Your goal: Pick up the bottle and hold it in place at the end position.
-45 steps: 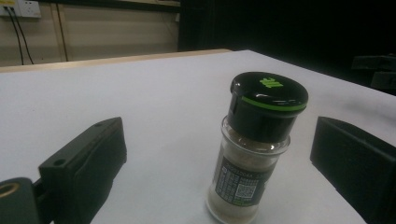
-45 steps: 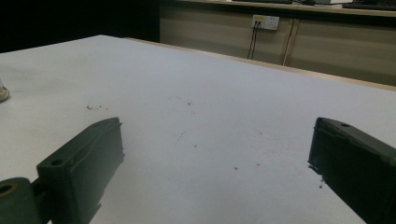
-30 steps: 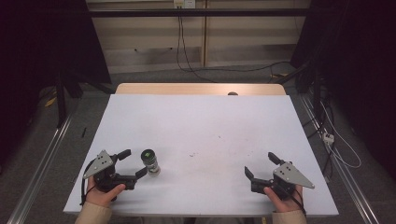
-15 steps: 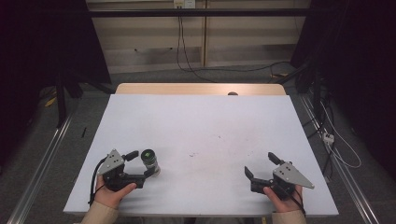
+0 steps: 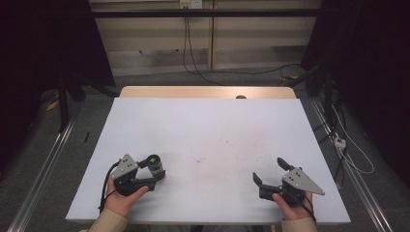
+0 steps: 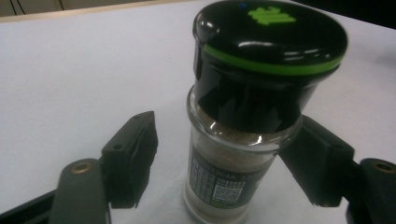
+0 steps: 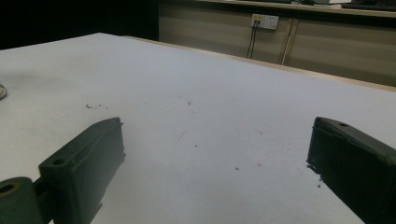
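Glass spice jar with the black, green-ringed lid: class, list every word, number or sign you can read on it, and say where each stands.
Black lid of the glass spice jar: a green logo mark, no letters legible.
Dark label on the glass: a QR code and small white characters, too blurred to read.

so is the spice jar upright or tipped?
Upright: the jar stands on its base on the table, black lid on top.

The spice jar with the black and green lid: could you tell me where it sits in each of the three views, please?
High view: the spice jar stands near the table's front left, between the left gripper's jaws.
Left gripper view: it stands centre right, close up; one jaw touches it, the other is a gap away.
Right gripper view: not in it.
Shared landmark: the white table.
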